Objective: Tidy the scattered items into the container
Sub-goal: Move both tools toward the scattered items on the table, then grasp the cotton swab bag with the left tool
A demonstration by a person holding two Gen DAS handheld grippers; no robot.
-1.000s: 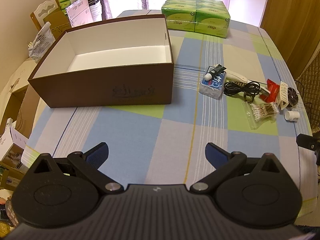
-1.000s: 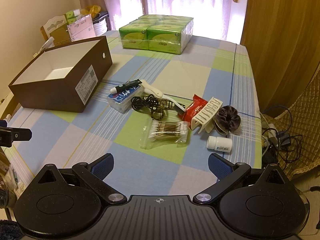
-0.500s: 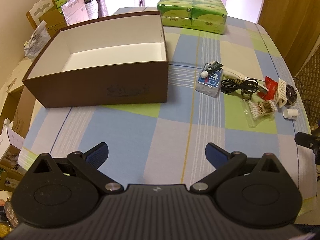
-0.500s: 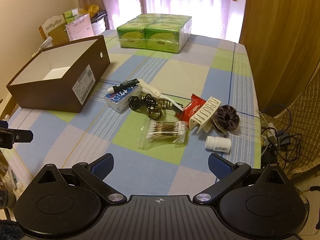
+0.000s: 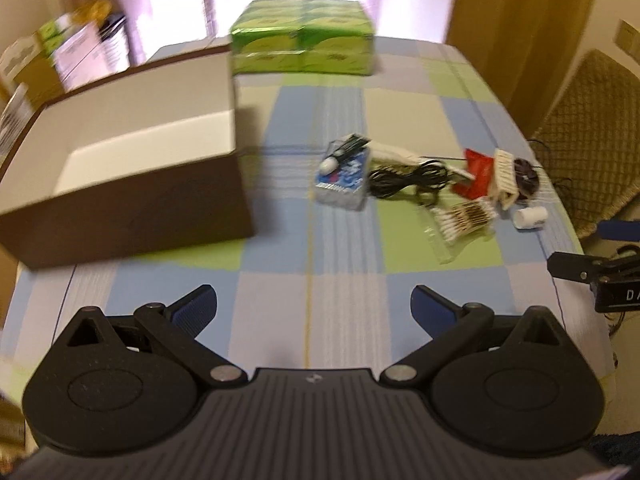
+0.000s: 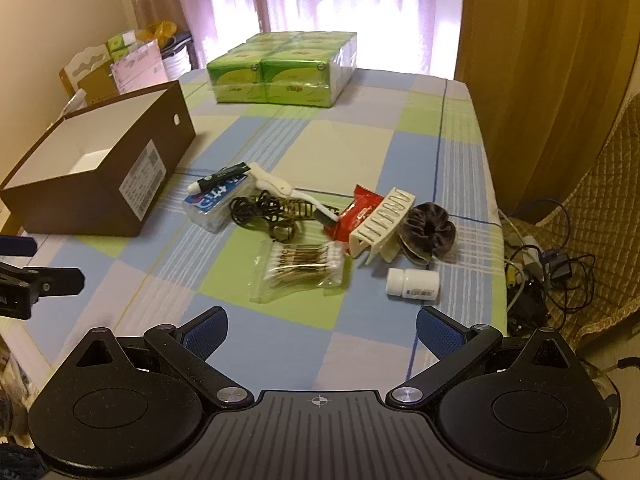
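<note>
An empty brown shoe box [image 5: 132, 196] [image 6: 104, 184] with a white inside stands open at the table's left. A cluster of small items lies right of it: a blue tissue pack [image 6: 216, 200] [image 5: 344, 178], a black cable [image 6: 260, 210], a bag of cotton swabs [image 6: 300, 268] [image 5: 460, 220], a red packet [image 6: 356, 212], a cream hair claw [image 6: 380, 224], a dark scrunchie [image 6: 428, 230] and a white pill bottle [image 6: 412, 282] [image 5: 530, 217]. My left gripper [image 5: 314, 306] is open above the near table edge. My right gripper [image 6: 322, 330] is open, just short of the swabs and bottle.
A green wrapped multipack of tissue boxes [image 6: 282, 68] [image 5: 302, 42] sits at the table's far end. A quilted chair [image 6: 592, 216] and tangled cables [image 6: 536, 268] stand off the right edge. Boxes and papers [image 6: 120, 64] pile up at the far left.
The left wrist view has swung right with motion blur, so the box slid left and the item cluster came nearer the centre. The right gripper has edged slightly forward toward the items.
</note>
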